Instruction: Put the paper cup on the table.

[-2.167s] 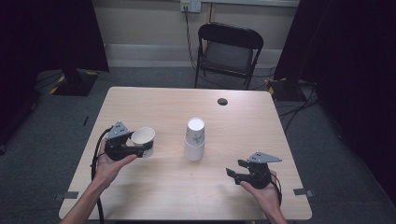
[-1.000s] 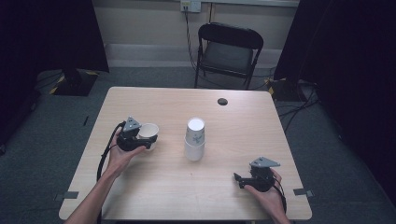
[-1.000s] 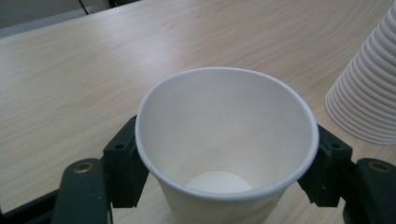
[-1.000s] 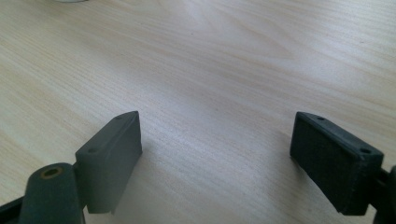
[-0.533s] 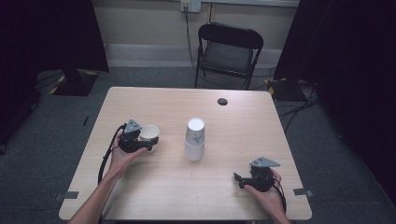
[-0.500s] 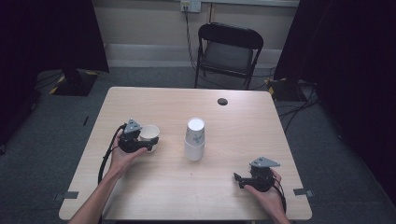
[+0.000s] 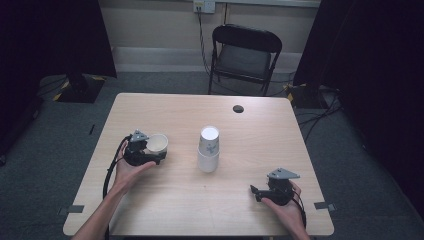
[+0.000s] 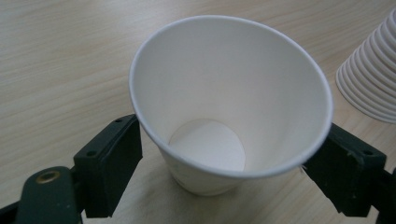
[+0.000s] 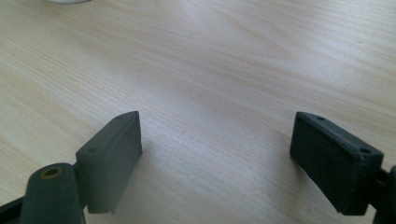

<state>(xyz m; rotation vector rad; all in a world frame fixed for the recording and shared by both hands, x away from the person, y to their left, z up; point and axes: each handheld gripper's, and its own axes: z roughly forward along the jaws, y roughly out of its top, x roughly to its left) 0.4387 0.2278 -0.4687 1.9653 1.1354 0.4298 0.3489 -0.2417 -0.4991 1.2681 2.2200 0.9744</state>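
One paper cup stands upright between the left tool's just-opening, released jaws.

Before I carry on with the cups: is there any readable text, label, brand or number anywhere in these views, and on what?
None can be read.
Stack of paper cups: small bluish marks on its side, too small and blurred to tell whether they are words or a pattern.
Single paper cup between the left gripper's pads: plain white inside, no print seen.
Wall socket: no legible marking.
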